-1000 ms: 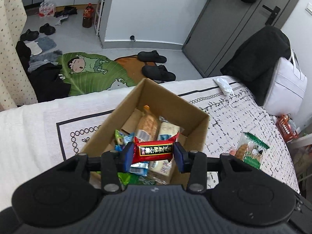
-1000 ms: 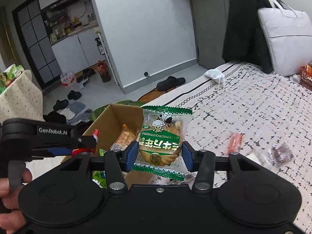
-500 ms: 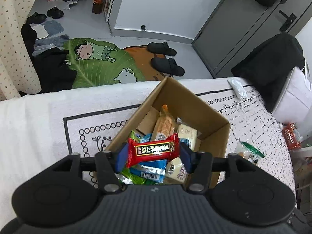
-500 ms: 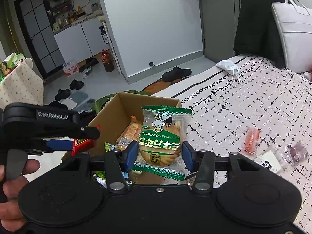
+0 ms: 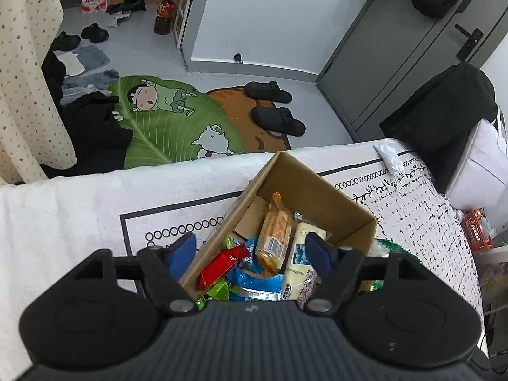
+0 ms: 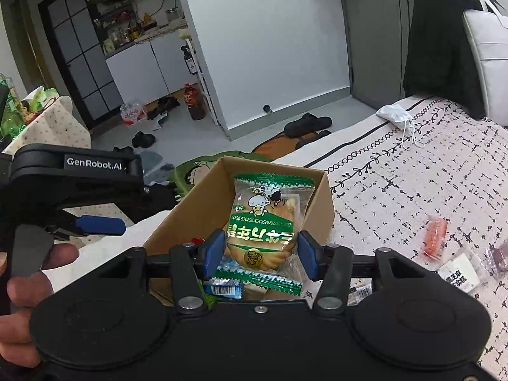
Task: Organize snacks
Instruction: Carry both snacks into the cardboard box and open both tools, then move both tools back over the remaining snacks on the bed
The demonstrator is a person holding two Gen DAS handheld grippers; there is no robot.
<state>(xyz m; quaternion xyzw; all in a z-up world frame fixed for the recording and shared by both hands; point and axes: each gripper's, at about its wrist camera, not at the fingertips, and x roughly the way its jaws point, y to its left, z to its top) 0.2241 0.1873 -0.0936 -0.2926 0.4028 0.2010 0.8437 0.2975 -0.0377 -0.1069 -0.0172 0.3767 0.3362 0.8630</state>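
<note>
Jaws of left gripper (image 5: 250, 254) wide, empty; right gripper (image 6: 260, 254) clamps biscuit packet (image 6: 263, 228).

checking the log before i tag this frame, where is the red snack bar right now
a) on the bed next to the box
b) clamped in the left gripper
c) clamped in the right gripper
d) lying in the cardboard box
d: the red snack bar lies on the other packets inside the cardboard box, below the left gripper, whose jaws are spread with nothing between them.
</note>
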